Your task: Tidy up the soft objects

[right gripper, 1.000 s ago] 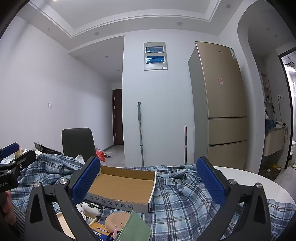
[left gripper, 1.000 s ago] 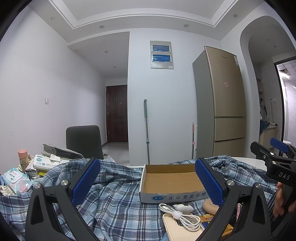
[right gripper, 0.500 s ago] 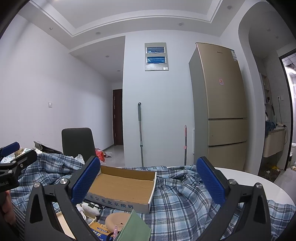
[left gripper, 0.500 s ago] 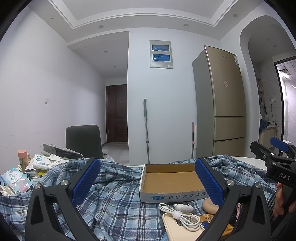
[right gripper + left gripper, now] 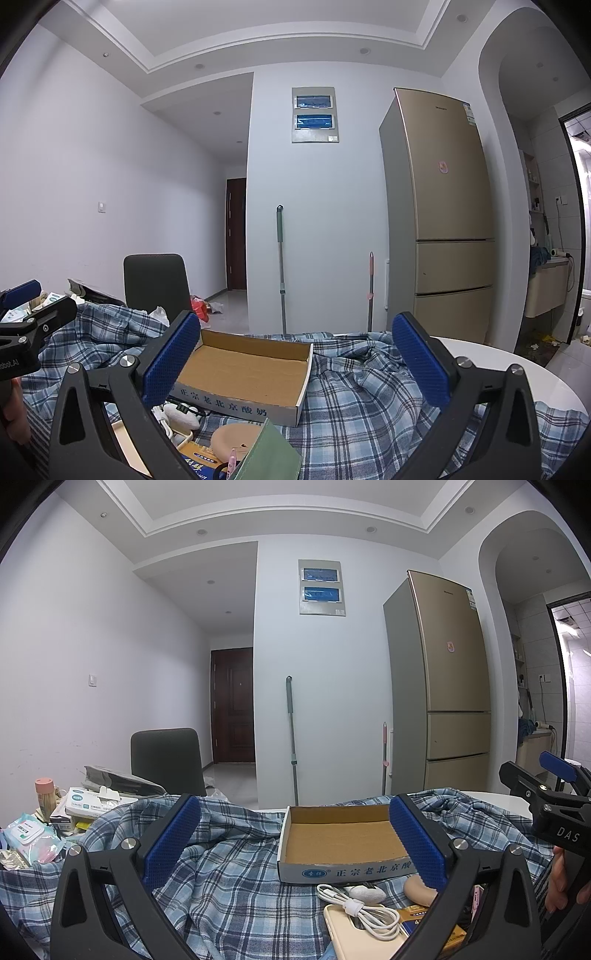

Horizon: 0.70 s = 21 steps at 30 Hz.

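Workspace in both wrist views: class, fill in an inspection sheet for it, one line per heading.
Surface: white table, mostly under a plaid cloth.
Job's things: plaid cloth, rumpled; empty cardboard box resting on it.
Clutter: phone, tissue packs, green pouch.
Grippers: left gripper and right gripper both open, holding nothing.
Cables: coiled white cable on the phone.
Surroundings: fridge, chair, mop.

Box (image 5: 343,843) on shirt (image 5: 229,878), cable (image 5: 360,910) before.
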Each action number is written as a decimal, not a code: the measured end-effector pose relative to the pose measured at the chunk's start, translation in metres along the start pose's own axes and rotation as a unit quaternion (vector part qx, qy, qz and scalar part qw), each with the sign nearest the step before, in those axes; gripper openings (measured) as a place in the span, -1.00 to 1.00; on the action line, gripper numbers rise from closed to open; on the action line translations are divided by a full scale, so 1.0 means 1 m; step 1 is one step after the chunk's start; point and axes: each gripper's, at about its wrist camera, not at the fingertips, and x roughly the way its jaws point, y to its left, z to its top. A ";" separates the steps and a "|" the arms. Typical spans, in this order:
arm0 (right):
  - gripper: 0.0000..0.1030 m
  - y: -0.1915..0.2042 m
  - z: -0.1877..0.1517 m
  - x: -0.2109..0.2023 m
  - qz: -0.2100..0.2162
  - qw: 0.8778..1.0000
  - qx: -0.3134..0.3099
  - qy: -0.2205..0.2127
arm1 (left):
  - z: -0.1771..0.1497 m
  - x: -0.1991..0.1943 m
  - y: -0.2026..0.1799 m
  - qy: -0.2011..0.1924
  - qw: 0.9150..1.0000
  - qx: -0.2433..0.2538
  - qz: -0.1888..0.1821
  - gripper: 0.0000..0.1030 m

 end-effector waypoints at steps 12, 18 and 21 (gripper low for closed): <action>1.00 -0.002 0.001 -0.001 -0.001 1.000 0.001 0.002 | 0.000 0.000 0.001 0.000 1.000 0.000 0.000 1.00; 1.00 -0.001 0.001 -0.001 -0.001 1.000 0.002 0.002 | 0.000 0.000 0.001 0.001 1.000 0.000 0.000 1.00; 1.00 -0.002 0.001 -0.001 -0.001 1.000 0.001 0.002 | 0.000 0.000 0.001 0.001 1.000 0.000 0.000 1.00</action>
